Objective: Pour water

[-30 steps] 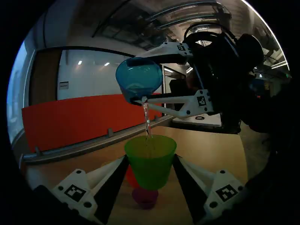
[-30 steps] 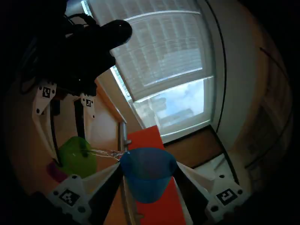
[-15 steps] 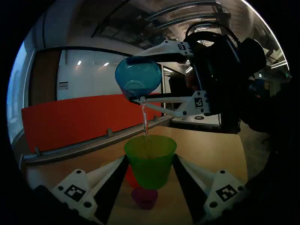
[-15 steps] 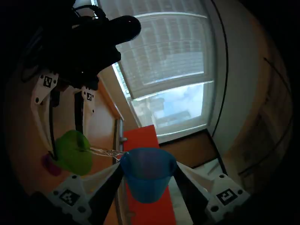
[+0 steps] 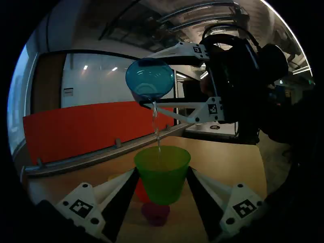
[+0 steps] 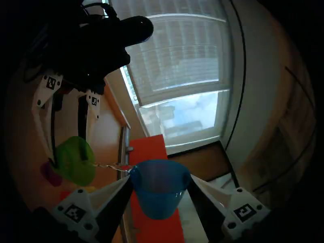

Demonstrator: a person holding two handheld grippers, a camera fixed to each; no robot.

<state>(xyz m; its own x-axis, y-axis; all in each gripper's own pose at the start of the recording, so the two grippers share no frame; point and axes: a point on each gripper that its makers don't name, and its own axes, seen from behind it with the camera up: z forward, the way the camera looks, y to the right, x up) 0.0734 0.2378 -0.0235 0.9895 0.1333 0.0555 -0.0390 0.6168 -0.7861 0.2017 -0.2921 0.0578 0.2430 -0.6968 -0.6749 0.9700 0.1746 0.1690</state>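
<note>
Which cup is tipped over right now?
The blue cup in the right tool: it is tilted, water streaming from its rim; the green cup in the left tool stands upright.

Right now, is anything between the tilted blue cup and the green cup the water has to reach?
Nothing visible. The thin water stream falls freely from the translucent blue plastic cup into the open translucent green plastic cup below.

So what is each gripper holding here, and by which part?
The left gripper holds the green cup by its side walls, just below the rim. The right gripper holds the tipped blue cup the same way.
</note>
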